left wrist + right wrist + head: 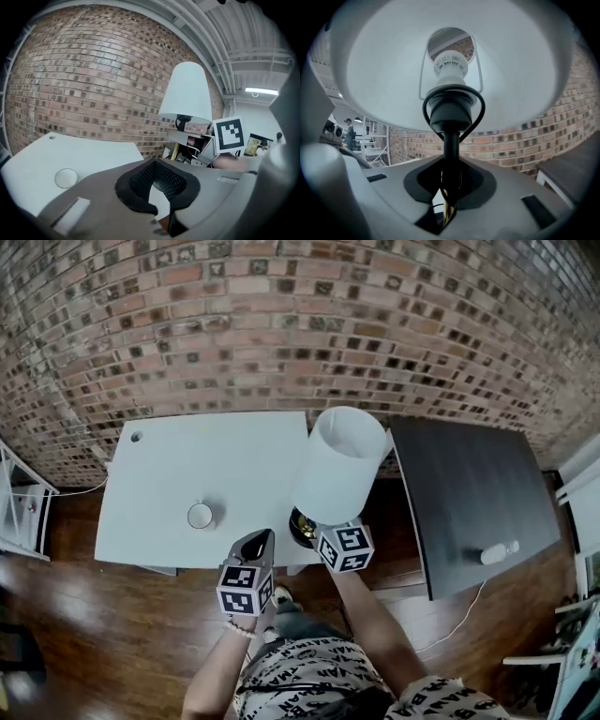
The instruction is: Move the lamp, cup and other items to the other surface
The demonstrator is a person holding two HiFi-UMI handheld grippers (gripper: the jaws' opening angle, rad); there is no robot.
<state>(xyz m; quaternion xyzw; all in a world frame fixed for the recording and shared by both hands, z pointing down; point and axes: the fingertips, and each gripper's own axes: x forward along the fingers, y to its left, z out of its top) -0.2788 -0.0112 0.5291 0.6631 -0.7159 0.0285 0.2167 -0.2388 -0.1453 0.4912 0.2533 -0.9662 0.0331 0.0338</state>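
Observation:
The lamp (pixel 341 463) has a white shade, a black socket and a dark round base (pixel 301 527) at the white table's (pixel 187 456) front right corner. My right gripper (pixel 317 529) is shut on the lamp's thin stem (pixel 451 147) just below the socket; the shade (pixel 384 70) fills the right gripper view from below. My left gripper (pixel 259 540) is shut and holds nothing, left of the lamp (pixel 187 91) over the table's front edge. A small white cup (pixel 200 515) stands on the white table, ahead and left of the left gripper (pixel 158 176).
A dark table (pixel 469 502) stands right of the white one, with a narrow gap between them. A white bottle (pixel 499 552) lies near its front right corner. A brick wall (pixel 281 324) runs behind both tables. White shelving (pixel 19 502) stands at far left.

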